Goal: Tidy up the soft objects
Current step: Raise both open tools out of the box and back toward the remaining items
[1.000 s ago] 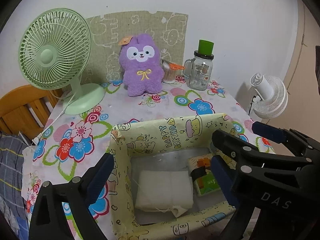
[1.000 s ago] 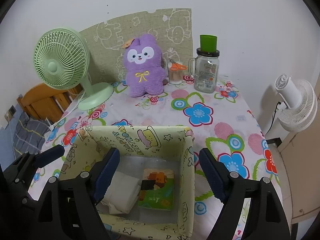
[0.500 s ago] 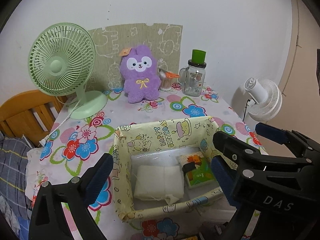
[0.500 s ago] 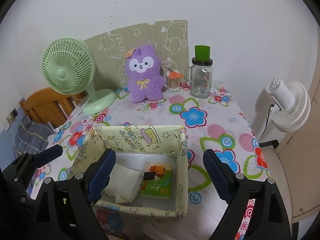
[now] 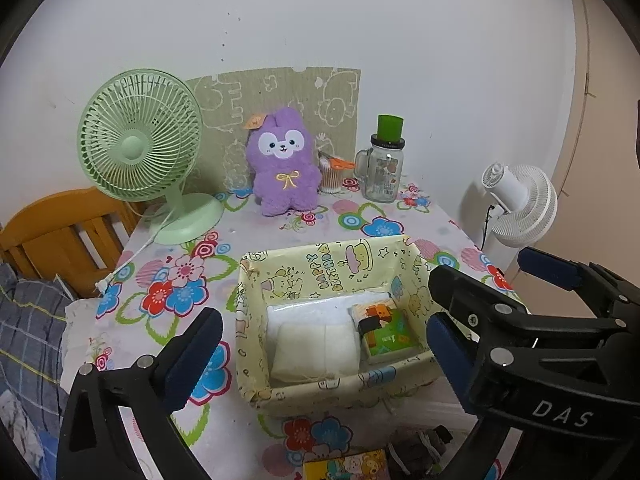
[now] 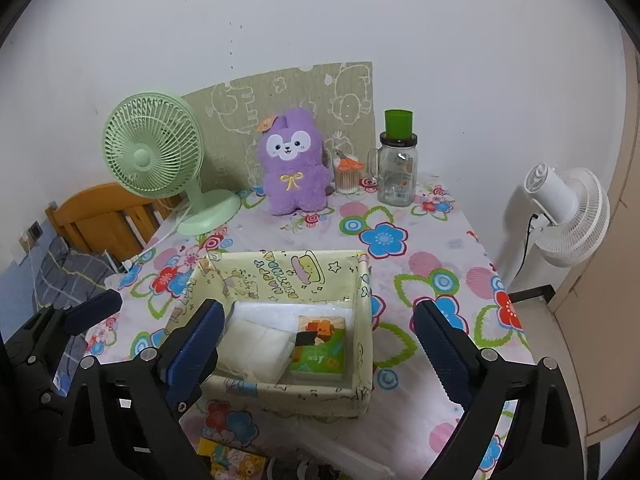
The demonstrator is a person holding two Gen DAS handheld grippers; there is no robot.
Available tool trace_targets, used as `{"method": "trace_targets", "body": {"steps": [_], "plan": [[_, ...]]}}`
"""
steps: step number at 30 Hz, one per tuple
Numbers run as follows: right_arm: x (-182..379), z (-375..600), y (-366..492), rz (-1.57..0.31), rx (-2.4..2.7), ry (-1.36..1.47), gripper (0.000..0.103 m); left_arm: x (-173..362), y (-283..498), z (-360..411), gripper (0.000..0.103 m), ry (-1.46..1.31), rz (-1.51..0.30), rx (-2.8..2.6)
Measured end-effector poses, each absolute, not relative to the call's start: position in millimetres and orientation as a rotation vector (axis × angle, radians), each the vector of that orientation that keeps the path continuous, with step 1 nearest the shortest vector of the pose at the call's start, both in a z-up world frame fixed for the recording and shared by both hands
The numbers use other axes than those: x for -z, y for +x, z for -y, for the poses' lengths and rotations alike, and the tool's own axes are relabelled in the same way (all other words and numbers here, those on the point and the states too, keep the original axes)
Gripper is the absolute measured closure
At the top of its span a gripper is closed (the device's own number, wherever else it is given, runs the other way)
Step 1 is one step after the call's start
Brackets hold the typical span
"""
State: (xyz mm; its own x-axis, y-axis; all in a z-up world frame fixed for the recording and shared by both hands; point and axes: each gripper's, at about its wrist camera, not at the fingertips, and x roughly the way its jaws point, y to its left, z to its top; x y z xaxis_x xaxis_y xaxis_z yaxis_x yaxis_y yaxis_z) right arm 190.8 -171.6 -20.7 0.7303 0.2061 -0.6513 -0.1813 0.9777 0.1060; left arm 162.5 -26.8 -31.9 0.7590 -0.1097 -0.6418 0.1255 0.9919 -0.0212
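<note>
Hovering side by side at the near edge of the table (image 5: 248, 432), both tools are empty. The right gripper (image 6: 316, 340) has just been opening and now stands wide with nothing between its blue pads; the left gripper (image 5: 320, 344) gapes as wide, also bare. That spread looks meant for clearing the box (image 6: 362, 312) and reaching for another bulky soft thing. Just beyond the pads, the box holds a white pack (image 5: 316, 344) on the left and a green pack (image 5: 390, 332) on the right, laid flat side by side so both fit. Near the front edge lies a yellow pack (image 5: 348, 466), probably due next. Far back, against the wall, sits the plush (image 6: 294, 164), upright between fan (image 6: 154, 156) and jar (image 6: 398, 172), untouched.
</note>
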Motion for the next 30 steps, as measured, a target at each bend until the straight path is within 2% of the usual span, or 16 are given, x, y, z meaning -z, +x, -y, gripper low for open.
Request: {"method": "trace_targets", "body": {"steps": [30], "plan": [[-6.4, 178.4, 124.8, -0.639, -0.213, 0.018, 0.005, 12.0, 99.5, 34.1, 0.0, 0.026, -0.622, 0.149]]}}
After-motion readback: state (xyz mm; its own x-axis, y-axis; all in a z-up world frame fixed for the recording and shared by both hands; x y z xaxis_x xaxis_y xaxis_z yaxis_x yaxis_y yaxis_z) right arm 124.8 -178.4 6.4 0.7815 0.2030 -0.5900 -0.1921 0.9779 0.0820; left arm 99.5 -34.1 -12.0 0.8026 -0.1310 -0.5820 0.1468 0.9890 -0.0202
